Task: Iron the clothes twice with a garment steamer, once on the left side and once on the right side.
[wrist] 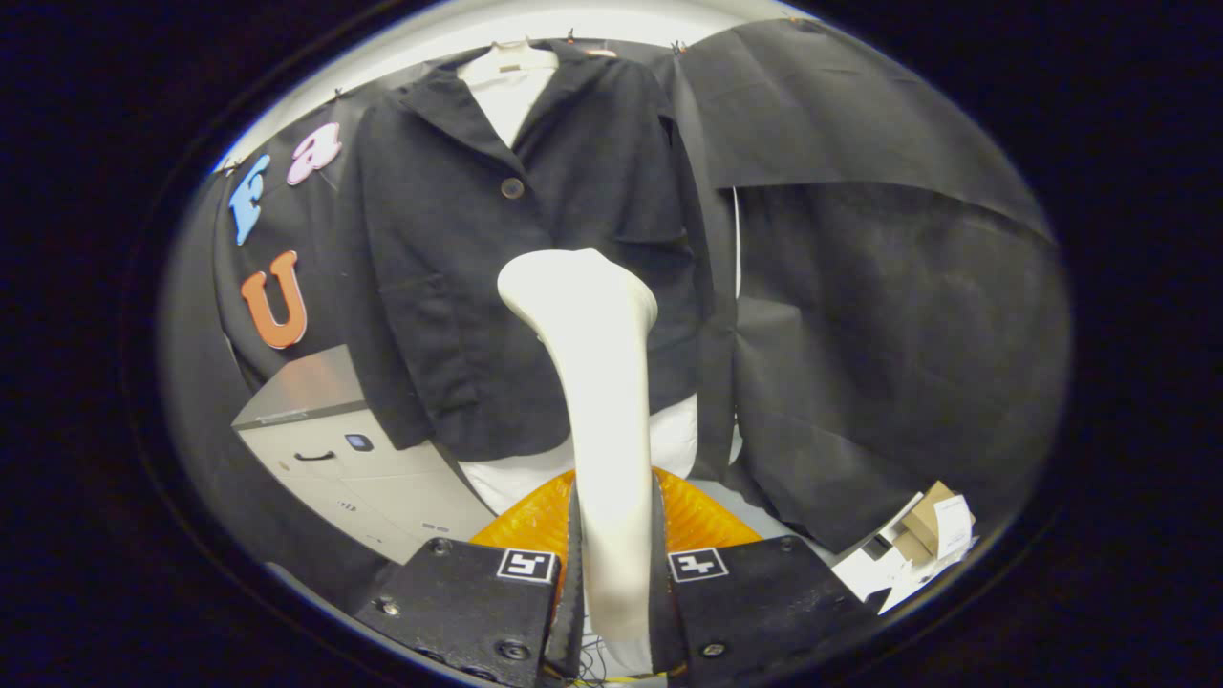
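The garment steamer's (597, 382) handle hides the middle of the dark jacket's (449, 287) hem and part of the orange base (697, 516) behind it. Its lower end is cut off between the jaws. Beside the jacket, the cabinet's (354, 468) small panel is unreadable.

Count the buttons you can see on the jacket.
1: a button on the jacket front, below the collar, above the steamer head held in the jaws. Others may hide behind the steamer.
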Motion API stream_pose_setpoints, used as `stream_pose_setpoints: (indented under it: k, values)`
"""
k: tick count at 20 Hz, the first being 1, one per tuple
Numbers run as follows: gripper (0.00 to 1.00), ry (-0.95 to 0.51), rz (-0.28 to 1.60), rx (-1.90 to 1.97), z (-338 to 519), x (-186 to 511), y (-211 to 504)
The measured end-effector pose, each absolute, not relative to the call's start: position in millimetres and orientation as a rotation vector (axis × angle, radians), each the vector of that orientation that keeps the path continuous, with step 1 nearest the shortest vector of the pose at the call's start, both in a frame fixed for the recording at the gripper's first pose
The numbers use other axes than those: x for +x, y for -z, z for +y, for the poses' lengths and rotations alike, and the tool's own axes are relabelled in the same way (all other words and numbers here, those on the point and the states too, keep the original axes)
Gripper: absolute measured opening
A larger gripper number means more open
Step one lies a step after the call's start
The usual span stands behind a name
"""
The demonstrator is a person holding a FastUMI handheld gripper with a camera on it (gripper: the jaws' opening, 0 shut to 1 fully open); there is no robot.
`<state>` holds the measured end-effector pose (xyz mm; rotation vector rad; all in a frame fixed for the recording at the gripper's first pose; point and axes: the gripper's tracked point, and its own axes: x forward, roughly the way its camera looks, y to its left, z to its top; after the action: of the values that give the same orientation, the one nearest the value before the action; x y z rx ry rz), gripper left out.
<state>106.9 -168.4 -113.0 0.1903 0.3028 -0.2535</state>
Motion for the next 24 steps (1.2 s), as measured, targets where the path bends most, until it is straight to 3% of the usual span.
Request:
stream_pose_setpoints:
  k: [9, 24]
  values:
    - [0.30, 0.184, 0.192, 0.112, -87.2, 40.0, 64.4]
    - [0.30, 0.069, 0.179, 0.036, 10.4, -20.0, 71.9]
